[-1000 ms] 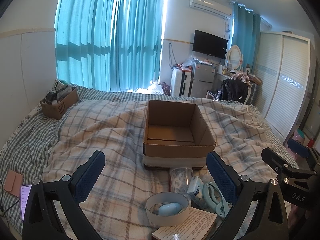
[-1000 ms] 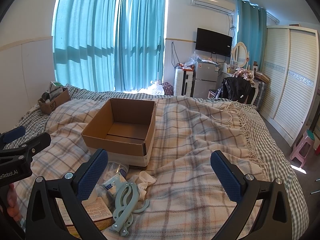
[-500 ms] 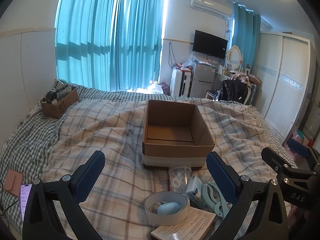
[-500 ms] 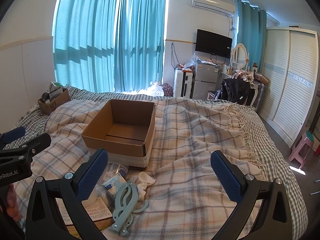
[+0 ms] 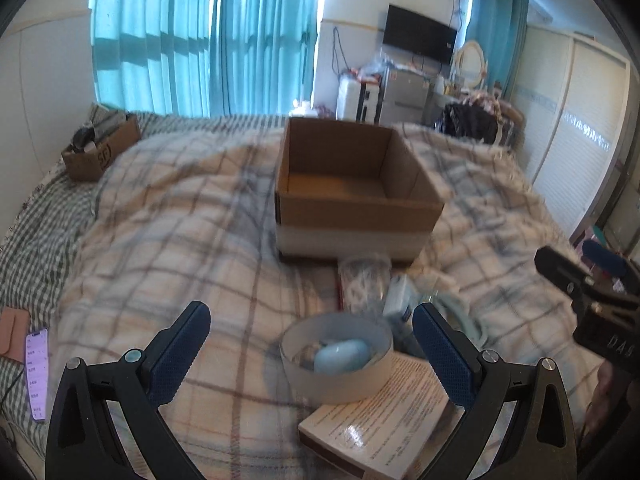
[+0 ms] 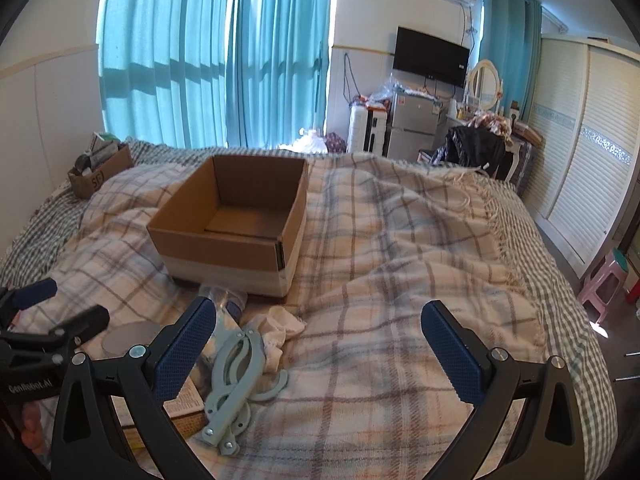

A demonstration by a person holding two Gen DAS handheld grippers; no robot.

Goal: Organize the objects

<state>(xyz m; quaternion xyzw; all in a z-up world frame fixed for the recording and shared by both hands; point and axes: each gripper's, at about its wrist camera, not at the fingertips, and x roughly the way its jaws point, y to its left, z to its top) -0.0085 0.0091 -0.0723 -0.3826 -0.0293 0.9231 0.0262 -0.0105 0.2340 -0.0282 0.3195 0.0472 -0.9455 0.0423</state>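
Observation:
An empty open cardboard box (image 5: 352, 184) (image 6: 240, 220) sits on the plaid blanket. In front of it lie a white tape roll (image 5: 336, 360) with a pale blue oval object (image 5: 340, 356) inside, a clear plastic cup (image 5: 364, 280), a small white-blue pack (image 5: 400, 300), a booklet (image 5: 380, 420), a folding pale-green hanger (image 6: 236, 376) and white socks (image 6: 280, 328). My left gripper (image 5: 310, 344) is open, low over the tape roll. My right gripper (image 6: 318, 344) is open over the blanket, right of the hanger.
A small cardboard box (image 5: 100, 152) of items stands at the bed's far left. A phone (image 5: 36, 372) and brown wallet (image 5: 12, 328) lie at the left edge. Wardrobe (image 6: 580, 140), fridge, TV and pink stool (image 6: 604, 284) stand beyond the bed.
Both grippers have moved forward and tilted down toward the pile; the box and tape roll look nearer and larger. Both jaws stay open.

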